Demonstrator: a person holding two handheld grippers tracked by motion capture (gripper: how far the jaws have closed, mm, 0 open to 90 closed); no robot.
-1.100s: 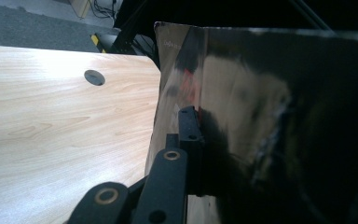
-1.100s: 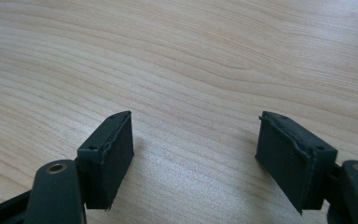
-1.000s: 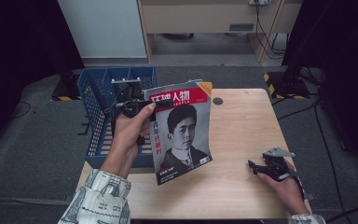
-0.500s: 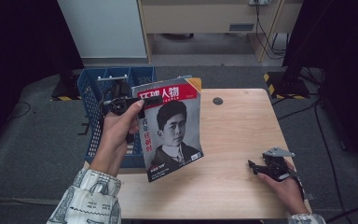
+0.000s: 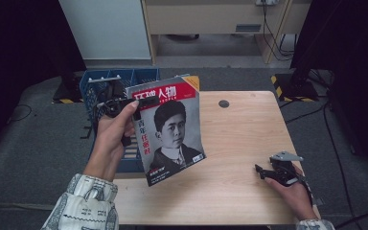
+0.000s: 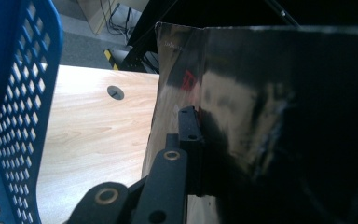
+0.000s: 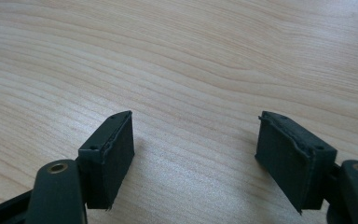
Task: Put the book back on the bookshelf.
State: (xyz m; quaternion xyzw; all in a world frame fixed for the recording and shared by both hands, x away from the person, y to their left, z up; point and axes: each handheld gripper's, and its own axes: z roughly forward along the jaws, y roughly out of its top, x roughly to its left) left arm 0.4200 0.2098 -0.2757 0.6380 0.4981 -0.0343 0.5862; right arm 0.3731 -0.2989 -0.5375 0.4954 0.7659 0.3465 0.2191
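Wooden table: left gripper clamped on magazine top edge; glossy, floppy, likely slippery. Right gripper jaws apart.

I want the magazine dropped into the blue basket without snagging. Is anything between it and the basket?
Nothing visible. The left gripper holds the magazine up beside the basket, over the table's left edge; the basket's inside is partly hidden.

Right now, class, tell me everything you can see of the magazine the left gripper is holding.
The magazine is thin, with a glossy paper cover: a red banner with white characters on top, below it a black-and-white portrait. It hangs nearly upright, tilted, above the table's left edge beside the blue basket. The left gripper is shut on its upper left edge; the fingers press its shiny surface.
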